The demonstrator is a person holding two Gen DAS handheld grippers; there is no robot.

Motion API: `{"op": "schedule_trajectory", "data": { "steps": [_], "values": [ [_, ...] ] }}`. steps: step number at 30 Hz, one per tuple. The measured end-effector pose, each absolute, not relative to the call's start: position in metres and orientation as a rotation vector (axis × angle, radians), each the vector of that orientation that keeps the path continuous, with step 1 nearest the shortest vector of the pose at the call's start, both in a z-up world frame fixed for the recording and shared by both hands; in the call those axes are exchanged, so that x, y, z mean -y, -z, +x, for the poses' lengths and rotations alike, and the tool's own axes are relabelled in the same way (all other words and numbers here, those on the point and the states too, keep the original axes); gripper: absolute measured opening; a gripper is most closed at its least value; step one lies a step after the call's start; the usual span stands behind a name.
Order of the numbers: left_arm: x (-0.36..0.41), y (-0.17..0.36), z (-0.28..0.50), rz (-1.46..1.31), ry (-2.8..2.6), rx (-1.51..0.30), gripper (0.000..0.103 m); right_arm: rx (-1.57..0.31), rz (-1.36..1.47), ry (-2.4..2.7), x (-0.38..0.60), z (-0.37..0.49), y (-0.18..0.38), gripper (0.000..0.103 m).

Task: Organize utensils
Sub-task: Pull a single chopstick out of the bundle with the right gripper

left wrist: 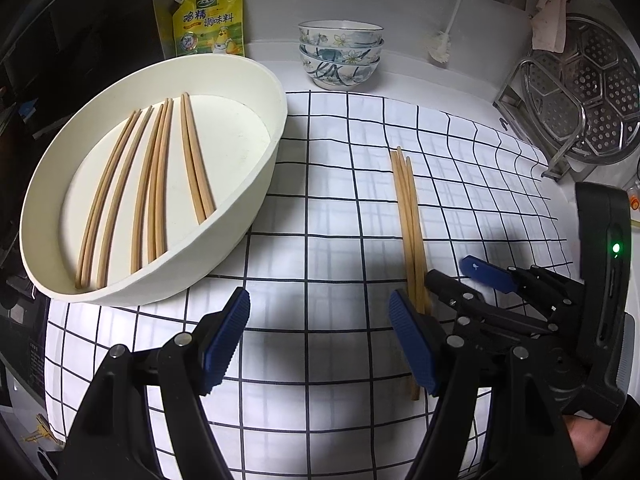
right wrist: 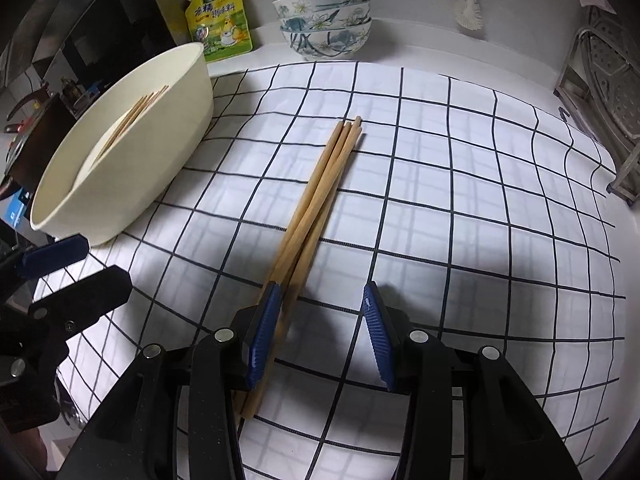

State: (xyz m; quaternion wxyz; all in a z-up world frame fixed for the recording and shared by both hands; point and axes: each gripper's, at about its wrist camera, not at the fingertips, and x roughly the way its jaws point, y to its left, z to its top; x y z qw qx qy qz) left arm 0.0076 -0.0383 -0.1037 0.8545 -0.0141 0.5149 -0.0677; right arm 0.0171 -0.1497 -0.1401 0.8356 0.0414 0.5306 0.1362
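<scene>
Right gripper (right wrist: 320, 332), spread wide, should close squarely on chopsticks (right wrist: 320, 196), then lift toward ten o'clock tray (right wrist: 132, 168); left gripper (left wrist: 320, 340) gapes empty.

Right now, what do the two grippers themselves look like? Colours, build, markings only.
Both match: black plastic linkage arms with silver pivot pins and blue ribbed pads on the fingers. The left gripper shows these close up; so does the right gripper. From the left wrist view, the right unit's black body carries a lit green LED. A dark sleeve cuff shows at its base. No cables visible.
</scene>
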Motion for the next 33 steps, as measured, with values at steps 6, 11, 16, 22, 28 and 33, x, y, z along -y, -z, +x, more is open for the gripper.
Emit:
{"op": "schedule_trajectory", "data": {
  "steps": [6, 11, 16, 22, 28, 33],
  "values": [
    [0.035, 0.103, 0.007, -0.039, 0.135, -1.083, 0.071, -1.120, 0.083, -0.303, 0.144, 0.020, 0.140, 0.042],
    [0.037, 0.105, 0.006, -0.039, 0.142, -1.090, 0.070, -1.137, 0.061, -0.268, 0.146, 0.021, 0.146, 0.042],
    [0.041, 0.106, 0.007, -0.046, 0.152, -1.091, 0.071, -1.138, 0.049, -0.229, 0.159, 0.018, 0.146, 0.043],
    [0.056, 0.111, 0.011, -0.041, 0.182, -1.092, 0.070, -1.146, 0.056, -0.192, 0.181, 0.014, 0.150, 0.043],
    [0.074, 0.122, 0.019, -0.041, 0.203, -1.100, 0.071, -1.146, 0.066, -0.161, 0.199, 0.009, 0.150, 0.043],
    [0.088, 0.133, 0.029, -0.035, 0.202, -1.100, 0.071, -1.137, 0.079, -0.165, 0.213, 0.007, 0.151, 0.043]
  ]
}}
